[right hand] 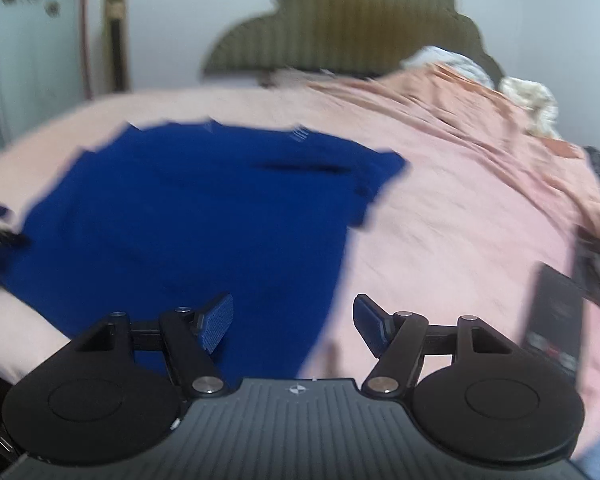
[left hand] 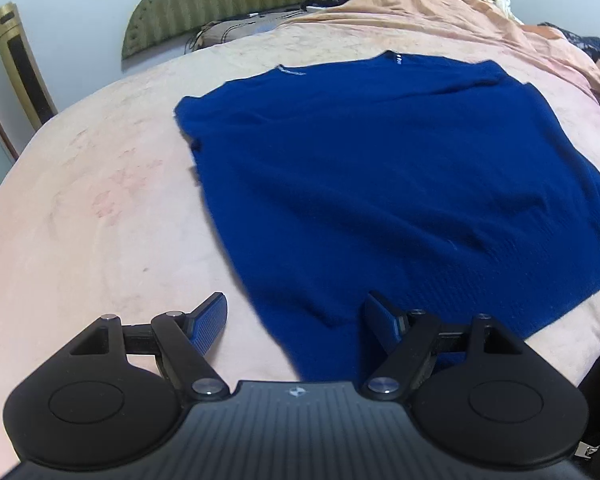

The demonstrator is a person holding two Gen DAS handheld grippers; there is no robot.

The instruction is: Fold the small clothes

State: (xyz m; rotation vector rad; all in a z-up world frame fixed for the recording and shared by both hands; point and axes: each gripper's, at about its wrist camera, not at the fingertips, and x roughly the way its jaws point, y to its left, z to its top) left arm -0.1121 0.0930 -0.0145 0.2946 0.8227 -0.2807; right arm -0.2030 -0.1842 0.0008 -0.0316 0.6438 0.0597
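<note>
A dark blue T-shirt point(left hand: 380, 180) lies spread flat on the pink bed sheet point(left hand: 80, 220), its collar at the far side. My left gripper point(left hand: 296, 308) is open over the shirt's near left hem corner. One finger stands over the bare sheet and the other over the cloth, with nothing pinched. The right wrist view is blurred and shows the same shirt point(right hand: 188, 216). There my right gripper point(right hand: 292, 308) is open at the shirt's near right edge, its left pad over the fabric and its right pad over the sheet point(right hand: 440, 240).
A crumpled orange blanket point(left hand: 440, 12) and pillows are heaped at the far right of the bed, before a green headboard point(right hand: 360, 24). A black flat device point(right hand: 556, 320) lies on the sheet to the right. A gold tower unit point(left hand: 16, 64) stands by the left wall.
</note>
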